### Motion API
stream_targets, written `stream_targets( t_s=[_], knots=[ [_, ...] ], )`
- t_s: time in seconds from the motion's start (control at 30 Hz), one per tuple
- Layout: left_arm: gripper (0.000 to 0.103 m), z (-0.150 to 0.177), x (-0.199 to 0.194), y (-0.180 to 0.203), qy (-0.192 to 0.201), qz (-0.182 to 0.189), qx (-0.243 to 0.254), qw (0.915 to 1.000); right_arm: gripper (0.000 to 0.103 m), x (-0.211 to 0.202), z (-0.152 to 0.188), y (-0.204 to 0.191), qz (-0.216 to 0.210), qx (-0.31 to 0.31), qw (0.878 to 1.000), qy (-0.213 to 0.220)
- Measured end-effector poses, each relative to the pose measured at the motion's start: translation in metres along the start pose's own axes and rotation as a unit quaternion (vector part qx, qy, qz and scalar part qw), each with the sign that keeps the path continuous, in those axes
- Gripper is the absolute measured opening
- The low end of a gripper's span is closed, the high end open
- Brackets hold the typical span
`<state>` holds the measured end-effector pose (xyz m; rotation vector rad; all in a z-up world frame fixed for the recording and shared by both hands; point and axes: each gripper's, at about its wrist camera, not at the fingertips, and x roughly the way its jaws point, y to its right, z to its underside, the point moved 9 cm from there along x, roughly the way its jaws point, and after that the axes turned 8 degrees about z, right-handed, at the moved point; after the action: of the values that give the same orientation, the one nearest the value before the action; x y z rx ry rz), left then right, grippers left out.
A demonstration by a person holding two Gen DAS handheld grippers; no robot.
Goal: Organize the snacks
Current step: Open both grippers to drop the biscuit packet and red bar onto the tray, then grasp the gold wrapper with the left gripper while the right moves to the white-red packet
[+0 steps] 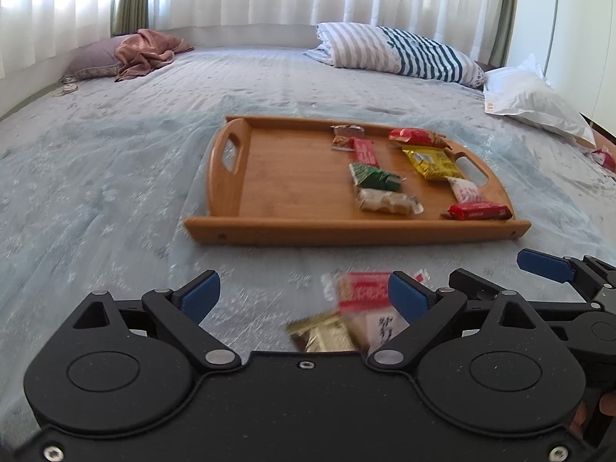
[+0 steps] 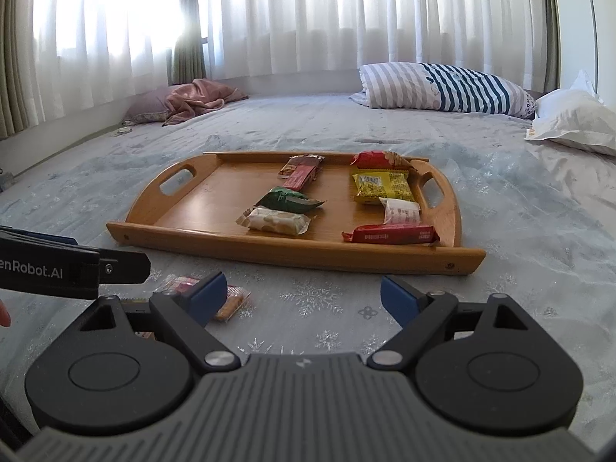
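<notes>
Left claw [image 1: 304, 294] released, jaws spread wide, low over the bed [image 1: 115, 192]. Three loose snacks lie between and just under its jaws: a gold packet [image 1: 321, 333], a red packet [image 1: 364, 288] and a white packet [image 1: 379, 327], blurred. Right claw [image 2: 303, 292] released, holding nothing, hovering over bare sheet just right of them. Beyond, tray [image 2: 292, 248] on the bed with snacks in two rows, centre and right; left part bare. Far end: striped pillow [image 2: 442, 86], pink cloth [image 2: 200, 98].
</notes>
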<state>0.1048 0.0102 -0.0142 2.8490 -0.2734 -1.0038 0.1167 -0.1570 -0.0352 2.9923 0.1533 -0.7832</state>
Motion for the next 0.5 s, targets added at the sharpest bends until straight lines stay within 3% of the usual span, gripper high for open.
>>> stream_targets(
  t_s=[0.1, 0.2, 0.47, 0.5],
  knots=[
    [0.09, 0.011, -0.009, -0.004, -0.006, 0.007, -0.001, 1.0, 0.094, -0.004, 0.007, -0.005, -0.008, -0.002, 1.0, 0.001],
    [0.065, 0.022, -0.019, -0.002, -0.021, 0.037, -0.011, 0.999, 0.094, -0.01, 0.014, -0.009, -0.016, 0.0, 1.0, 0.005],
    [0.06, 0.038, -0.023, 0.008, -0.039, 0.061, -0.018, 0.9972, 0.093, -0.027, 0.032, -0.026, -0.039, -0.005, 0.999, 0.02],
    [0.053, 0.039, -0.02, 0.009, -0.041, 0.061, -0.019, 0.9971, 0.093, -0.027, 0.033, -0.027, -0.041, -0.006, 0.999, 0.019]
  ],
)
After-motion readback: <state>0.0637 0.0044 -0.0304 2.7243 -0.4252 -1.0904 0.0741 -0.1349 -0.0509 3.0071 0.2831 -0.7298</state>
